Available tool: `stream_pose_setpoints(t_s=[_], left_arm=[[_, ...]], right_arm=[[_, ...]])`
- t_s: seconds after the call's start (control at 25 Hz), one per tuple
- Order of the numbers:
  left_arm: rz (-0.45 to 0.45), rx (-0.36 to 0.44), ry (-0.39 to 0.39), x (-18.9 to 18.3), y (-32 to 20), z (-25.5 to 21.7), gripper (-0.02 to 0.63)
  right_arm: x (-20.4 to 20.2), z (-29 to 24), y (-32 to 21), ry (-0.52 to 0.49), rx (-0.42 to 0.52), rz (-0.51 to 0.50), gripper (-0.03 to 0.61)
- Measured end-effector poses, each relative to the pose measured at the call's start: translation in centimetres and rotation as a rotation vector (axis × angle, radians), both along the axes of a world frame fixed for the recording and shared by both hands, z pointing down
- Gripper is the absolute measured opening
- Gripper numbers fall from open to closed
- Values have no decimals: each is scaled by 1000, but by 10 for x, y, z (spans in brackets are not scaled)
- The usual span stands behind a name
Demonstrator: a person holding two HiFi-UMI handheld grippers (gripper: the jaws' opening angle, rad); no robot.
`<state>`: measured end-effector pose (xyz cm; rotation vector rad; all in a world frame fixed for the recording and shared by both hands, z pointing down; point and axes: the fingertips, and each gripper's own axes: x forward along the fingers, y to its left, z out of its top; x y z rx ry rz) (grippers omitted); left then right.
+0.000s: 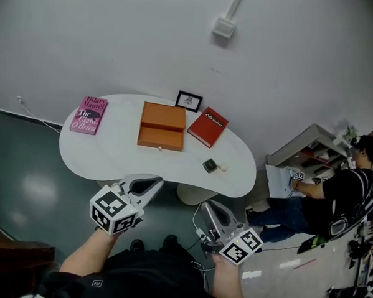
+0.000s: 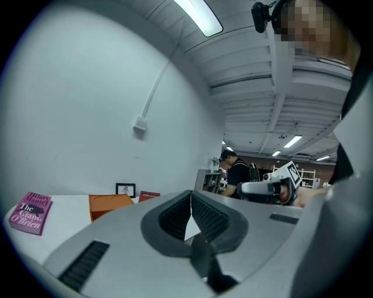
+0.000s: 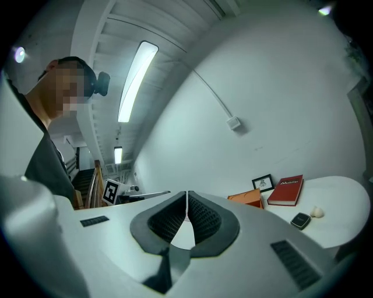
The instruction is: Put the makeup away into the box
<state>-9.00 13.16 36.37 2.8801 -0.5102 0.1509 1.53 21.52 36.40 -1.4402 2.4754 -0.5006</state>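
left gripper (image 1: 155, 184) and right gripper (image 1: 206, 207) clenched, empty, short of the desk (image 1: 111, 154); the dark compact (image 1: 209, 166) lies ahead of the right one, near the orange box (image 1: 162, 126).

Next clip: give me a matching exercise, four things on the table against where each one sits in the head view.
Things:
1. pink book
2. orange box
3. red book
4. dark compact

Places:
A. near the front edge of the table, towards its right end
B. middle of the table
C. far left end
D. right of the orange box, beside the framed picture

Pairs: 1-C, 2-B, 3-D, 4-A
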Motion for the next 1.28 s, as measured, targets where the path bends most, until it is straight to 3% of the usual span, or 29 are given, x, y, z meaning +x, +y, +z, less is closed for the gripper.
stream_pose_setpoints(t_s=[0.2,0.4,0.8,1.08,1.28], left_arm=[[9,5,-25,31,-28,8,15],[5,22,-52,78,-66,10,14],[-41,-11,-92,179,-157,10,15],[-36,-41,-116,234,-179,19,15],[-6,-33,-123,253,-184,19,15]], right_arm=[[29,13,-27,-41,-1,4,38],[83,27,-70,-80,-9,4,38],[184,31,-176,-93,-37,-85,38],[223,49,-200,-108,-78,-141,38],[232,64,-205,-80,-109,-149,38]])
